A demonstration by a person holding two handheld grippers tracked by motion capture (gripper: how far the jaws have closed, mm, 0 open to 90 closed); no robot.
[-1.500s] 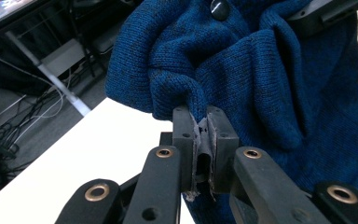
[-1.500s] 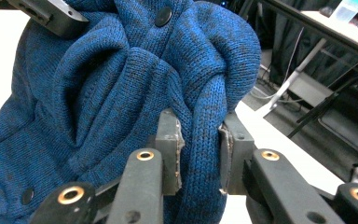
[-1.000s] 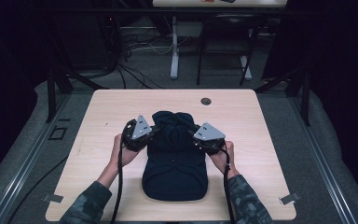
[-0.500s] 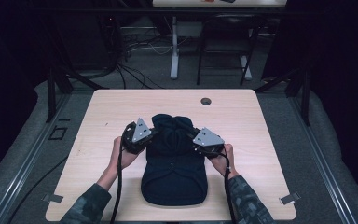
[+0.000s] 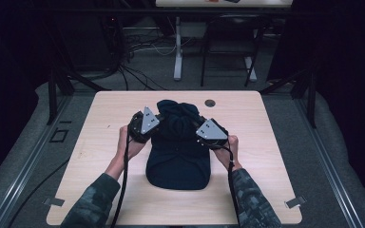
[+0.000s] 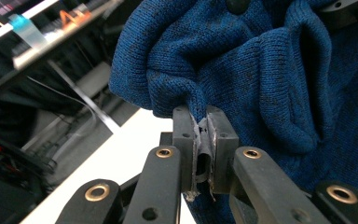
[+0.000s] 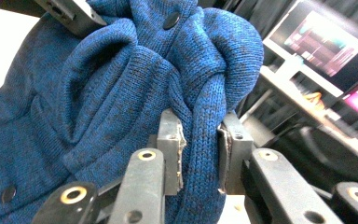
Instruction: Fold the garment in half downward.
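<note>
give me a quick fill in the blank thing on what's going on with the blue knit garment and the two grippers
1. The knit garment on the table is dark ____ in colour.
2. The left gripper is ____ on a thin fold of the knit.
3. The thicker roll of fabric sits between the jaws of the ____ gripper.
4. In the right gripper view, a small round dark ____ shows near the top of the garment.

Missing words: blue; shut; right; button
</note>
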